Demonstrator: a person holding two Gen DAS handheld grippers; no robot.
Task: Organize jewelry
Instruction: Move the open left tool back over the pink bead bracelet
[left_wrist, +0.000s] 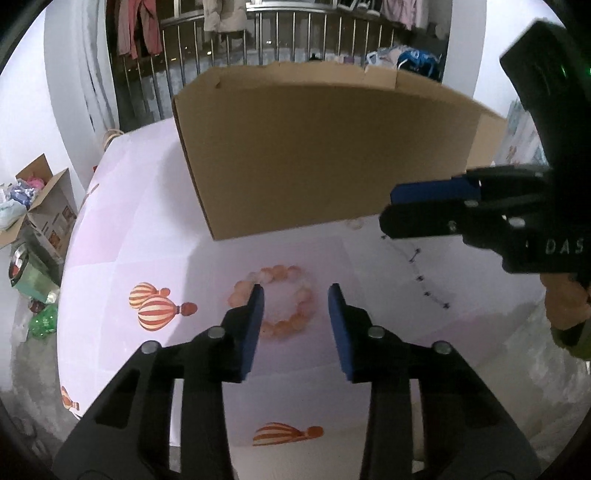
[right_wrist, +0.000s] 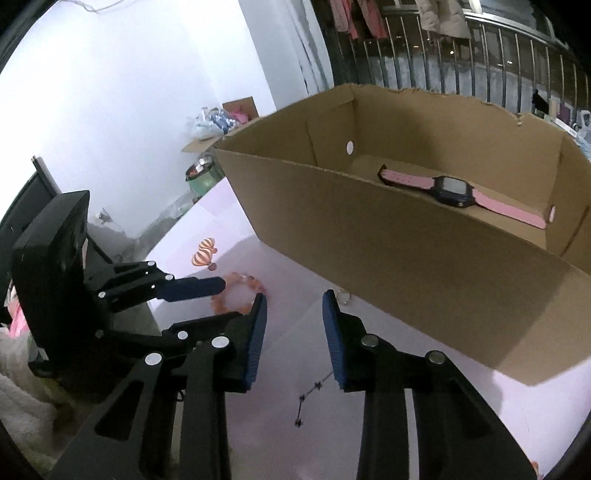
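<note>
Left claw (left_wrist: 295, 314) spread wide over bead bracelet (left_wrist: 275, 304), right claw (right_wrist: 293, 325) agape, empty

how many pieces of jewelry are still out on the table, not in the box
3: an orange beaded bracelet ahead of the left gripper, a thin black-beaded chain by the right gripper, a small clear ring near the box wall. Others may be hidden.

Brown cardboard box (right_wrist: 406, 258), pink-strapped black watch (right_wrist: 452, 190), orange-pink bead bracelet (left_wrist: 291, 325), balloon-printed white tablecloth (left_wrist: 155, 258).

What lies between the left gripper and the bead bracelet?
Nothing: in the left wrist view the open left gripper frames the bead bracelet on the cloth, with only bare cloth showing between its fingers and the beads.
</note>
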